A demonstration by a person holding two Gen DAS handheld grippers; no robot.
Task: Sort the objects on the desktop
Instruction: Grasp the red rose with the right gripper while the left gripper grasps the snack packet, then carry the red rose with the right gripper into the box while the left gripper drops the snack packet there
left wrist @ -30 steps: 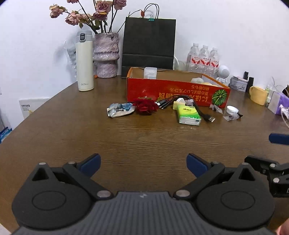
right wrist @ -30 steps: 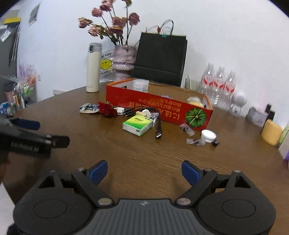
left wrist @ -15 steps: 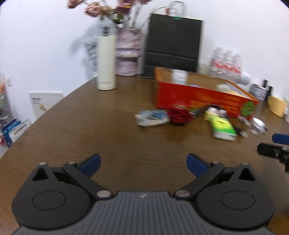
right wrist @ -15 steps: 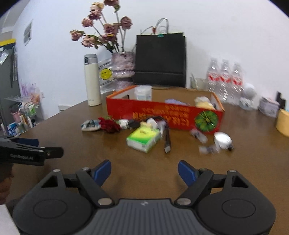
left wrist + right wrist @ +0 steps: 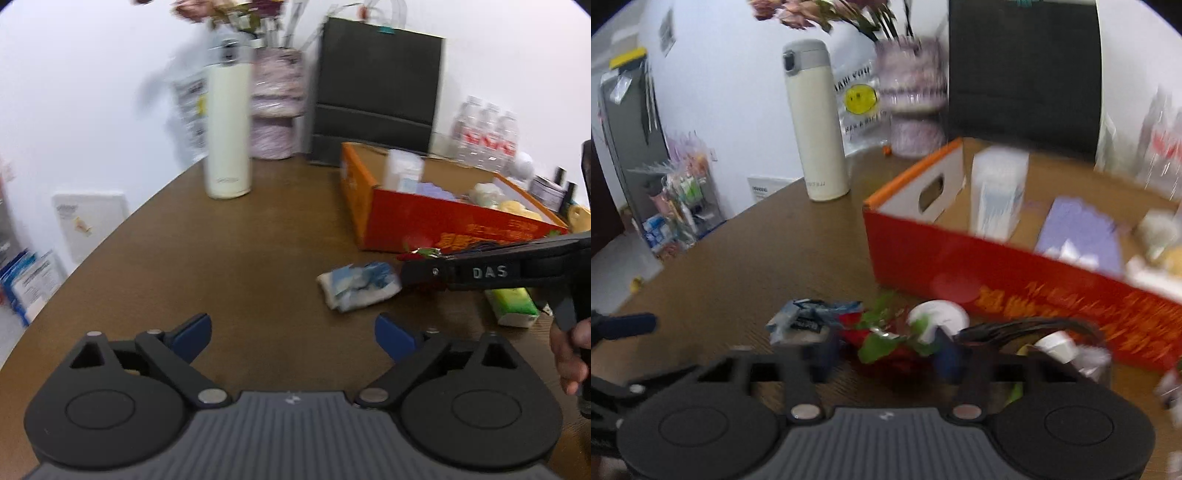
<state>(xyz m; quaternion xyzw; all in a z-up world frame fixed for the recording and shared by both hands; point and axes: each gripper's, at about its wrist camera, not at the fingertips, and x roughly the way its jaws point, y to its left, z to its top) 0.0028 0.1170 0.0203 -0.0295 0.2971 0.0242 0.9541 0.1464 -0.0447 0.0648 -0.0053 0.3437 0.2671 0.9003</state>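
On the round brown wooden table, beside the long orange cardboard box, the right hand-held gripper is closing around the red artificial rose; squeezing gently seems wise. The left hand-held gripper is hovering wide apart, empty.

Motion blur smears the flowers, cut off at twelve o'clock, and the orange box contents. The right gripper partly hides the red rose; whether its closing jaws touch it is unclear.
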